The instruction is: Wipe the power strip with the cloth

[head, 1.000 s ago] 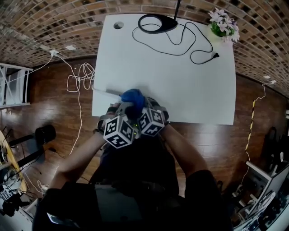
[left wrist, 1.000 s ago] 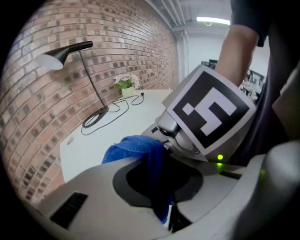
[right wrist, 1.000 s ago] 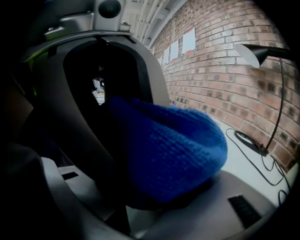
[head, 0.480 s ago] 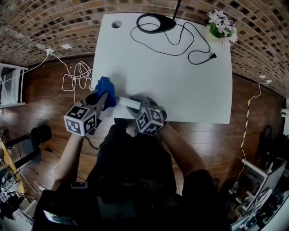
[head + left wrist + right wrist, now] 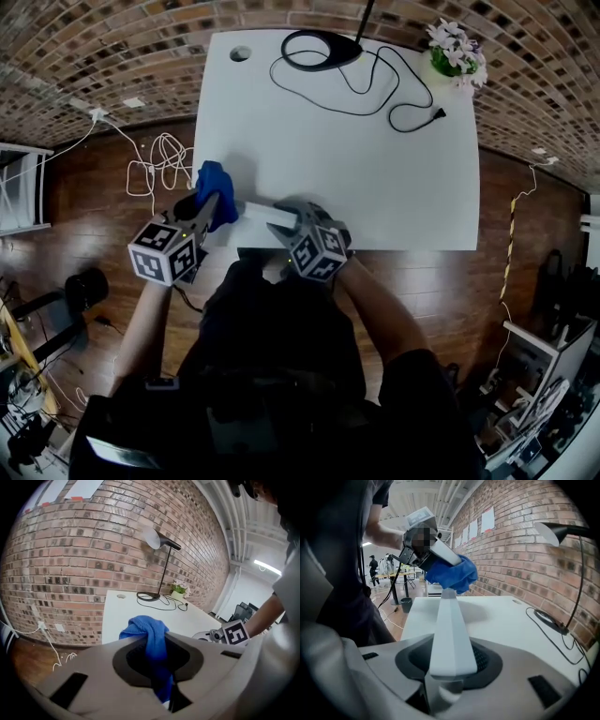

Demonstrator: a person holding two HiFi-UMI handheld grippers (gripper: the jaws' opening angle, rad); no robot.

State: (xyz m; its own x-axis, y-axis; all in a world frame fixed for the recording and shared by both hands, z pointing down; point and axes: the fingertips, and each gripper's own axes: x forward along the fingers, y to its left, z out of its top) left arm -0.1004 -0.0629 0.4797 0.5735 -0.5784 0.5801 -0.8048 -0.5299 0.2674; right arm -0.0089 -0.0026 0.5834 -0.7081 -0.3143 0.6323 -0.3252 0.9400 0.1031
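Head view: left gripper (image 5: 212, 201) is pinching the blue cloth (image 5: 215, 181), jaws pressed tight onto it, over the near-left corner of the table (image 5: 375, 141). Cloth is sitting at the left end of the white power strip (image 5: 259, 210), seemingly touching it. Strip's long axis is running left-right, from the cloth toward the right gripper (image 5: 281, 221), which is clamping the right end and holding it off the table. Next wipe is likely needing to travel rightward along the strip; left gripper is nearer the free end.
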